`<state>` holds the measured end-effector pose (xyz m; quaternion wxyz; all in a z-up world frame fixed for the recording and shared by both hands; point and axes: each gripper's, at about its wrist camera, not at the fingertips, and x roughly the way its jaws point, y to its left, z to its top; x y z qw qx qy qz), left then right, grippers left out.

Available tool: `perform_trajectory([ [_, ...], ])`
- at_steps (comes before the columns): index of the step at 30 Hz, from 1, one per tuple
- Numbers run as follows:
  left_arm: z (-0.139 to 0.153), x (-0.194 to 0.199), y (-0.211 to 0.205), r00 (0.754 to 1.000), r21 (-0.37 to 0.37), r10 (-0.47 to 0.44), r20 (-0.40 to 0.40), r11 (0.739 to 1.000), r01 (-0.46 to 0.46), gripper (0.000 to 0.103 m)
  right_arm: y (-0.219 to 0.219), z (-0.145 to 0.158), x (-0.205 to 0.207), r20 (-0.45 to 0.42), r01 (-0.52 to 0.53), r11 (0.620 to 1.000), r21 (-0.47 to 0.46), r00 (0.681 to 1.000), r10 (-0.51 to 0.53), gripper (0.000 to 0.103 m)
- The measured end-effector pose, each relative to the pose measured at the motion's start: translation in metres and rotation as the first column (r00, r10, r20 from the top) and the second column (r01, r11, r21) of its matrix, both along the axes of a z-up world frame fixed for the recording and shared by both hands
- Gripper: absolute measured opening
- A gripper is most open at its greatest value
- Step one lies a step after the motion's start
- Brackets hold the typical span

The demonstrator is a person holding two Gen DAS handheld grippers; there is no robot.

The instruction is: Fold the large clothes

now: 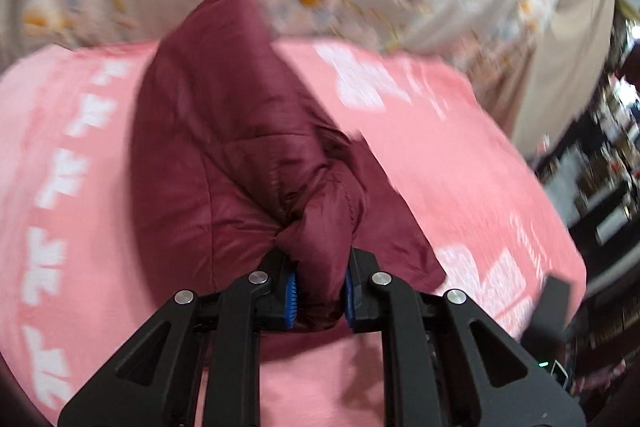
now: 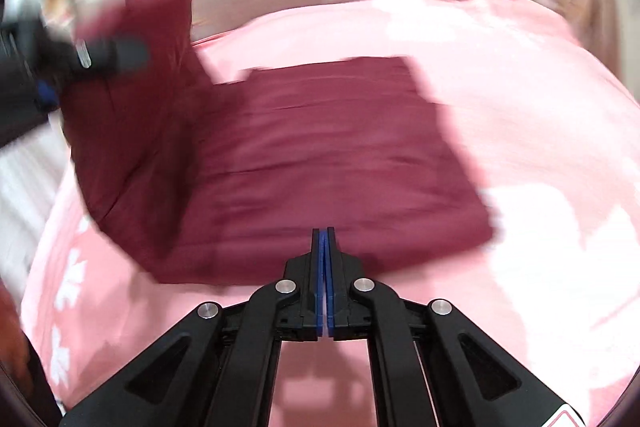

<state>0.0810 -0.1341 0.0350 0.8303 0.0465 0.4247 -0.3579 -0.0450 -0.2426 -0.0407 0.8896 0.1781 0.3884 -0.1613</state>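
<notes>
You had nothing readable in either view. The white marks printed on the pink blanket [image 1: 460, 155], a column at the left of the left wrist frame and patches at its upper and lower right, were smeared beyond reading.

In the right wrist view, the raised maroon jacket sleeve [image 2: 132, 99] and the left gripper [image 2: 80, 59] block the left side. The pink bedspread [image 2: 540, 131] lies unobstructed at right and lower centre.
</notes>
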Motion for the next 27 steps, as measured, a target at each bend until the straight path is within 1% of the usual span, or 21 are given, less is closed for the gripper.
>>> perform_trajectory([
  [2, -0.035, -0.005, -0.035, 0.997, 0.056, -0.041, -0.064, 0.997, 0.045, 0.018, -0.023, -0.004, -0.015, -0.004, 0.056, 0.998, 0.015, 0.998, -0.056, 0.006],
  [4, -0.067, -0.008, -0.056, 0.988, 0.092, -0.074, -0.136, 0.992, 0.087, 0.019, -0.036, -0.005, -0.023, -0.001, 0.084, 0.996, 0.019, 0.996, -0.084, 0.006],
  [5, -0.075, -0.011, -0.060, 0.986, 0.101, -0.073, -0.150, 0.991, 0.089, 0.020, -0.040, -0.005, -0.025, 0.002, 0.087, 0.996, 0.020, 0.996, -0.087, 0.006],
  [6, -0.074, -0.017, -0.057, 0.986, 0.092, -0.076, -0.148, 0.992, 0.090, 0.026, -0.044, -0.003, -0.026, 0.009, 0.085, 0.996, 0.019, 0.996, -0.085, 0.006],
  [7, -0.068, -0.019, -0.054, 0.985, 0.070, -0.088, -0.151, 0.993, 0.099, 0.035, -0.047, 0.001, -0.025, 0.017, 0.080, 0.997, 0.017, 0.997, -0.080, 0.006],
  [8, -0.053, -0.020, -0.043, 0.981, 0.018, -0.104, -0.161, 0.994, 0.108, 0.040, -0.049, 0.006, -0.023, 0.027, 0.077, 0.997, 0.016, 0.997, -0.077, 0.006],
  [9, -0.039, -0.021, -0.031, 0.983, -0.026, -0.103, -0.149, 0.995, 0.100, 0.050, -0.052, 0.013, -0.022, 0.048, 0.069, 0.997, 0.022, 0.996, -0.070, 0.008],
  [10, -0.022, -0.020, -0.017, 0.989, -0.066, -0.088, -0.117, 0.995, 0.081, 0.057, -0.054, 0.022, -0.018, 0.075, 0.056, 0.998, 0.038, 0.995, -0.059, 0.010],
  [11, -0.003, -0.018, -0.001, 0.995, -0.104, -0.061, -0.073, 0.993, 0.053, 0.072, -0.056, 0.028, -0.016, 0.097, 0.044, 0.998, 0.053, 0.994, -0.049, 0.014],
  [12, 0.019, -0.015, 0.021, 1.000, -0.151, -0.012, -0.013, 0.988, 0.010, 0.084, -0.059, 0.037, -0.009, 0.130, 0.023, 0.996, 0.081, 0.991, -0.033, 0.028],
  [13, 0.035, -0.010, 0.040, 0.999, -0.174, 0.042, 0.031, 0.984, -0.036, 0.088, -0.062, 0.045, 0.000, 0.164, 0.003, 0.994, 0.109, 0.986, -0.020, 0.039],
  [14, 0.050, -0.002, 0.060, 0.990, -0.174, 0.121, 0.078, 0.979, -0.106, 0.088, -0.065, 0.051, 0.010, 0.184, -0.016, 0.992, 0.129, 0.983, -0.008, 0.060],
  [15, 0.056, 0.005, 0.072, 0.980, -0.160, 0.171, 0.102, 0.975, -0.154, 0.088, -0.066, 0.056, 0.023, 0.196, -0.042, 0.989, 0.145, 0.981, 0.013, 0.065],
  [16, 0.061, 0.015, 0.087, 0.962, -0.135, 0.242, 0.130, 0.965, -0.224, 0.088, -0.066, 0.059, 0.031, 0.196, -0.063, 0.986, 0.155, 0.980, 0.032, 0.065],
  [17, 0.062, 0.022, 0.097, 0.948, -0.119, 0.286, 0.142, 0.955, -0.270, 0.088, -0.070, 0.061, 0.051, 0.179, -0.087, 0.980, 0.180, 0.982, 0.055, 0.065],
  [18, 0.061, 0.034, 0.110, 0.929, -0.092, 0.342, 0.143, 0.939, -0.331, 0.087, -0.070, 0.061, 0.062, 0.165, -0.091, 0.978, 0.189, 0.984, 0.059, 0.065],
  [20, 0.054, 0.052, 0.130, 0.903, -0.059, 0.408, 0.132, 0.913, -0.404, 0.087, -0.074, 0.057, 0.092, 0.108, -0.095, 0.974, 0.207, 0.991, 0.074, 0.065],
  [23, 0.041, 0.068, 0.143, 0.873, 0.001, 0.467, 0.142, 0.882, -0.471, 0.087, -0.079, 0.048, 0.124, 0.028, -0.097, 0.968, 0.231, 0.995, 0.093, 0.065],
  [24, 0.037, 0.072, 0.138, 0.870, 0.016, 0.473, 0.139, 0.877, -0.480, 0.087, -0.080, 0.043, 0.132, 0.000, -0.091, 0.966, 0.241, 0.996, 0.094, 0.065],
  [27, 0.027, 0.080, 0.133, 0.872, 0.051, 0.475, 0.119, 0.874, -0.483, 0.087, -0.081, 0.025, 0.154, -0.085, -0.089, 0.957, 0.277, 0.990, 0.116, 0.065],
])
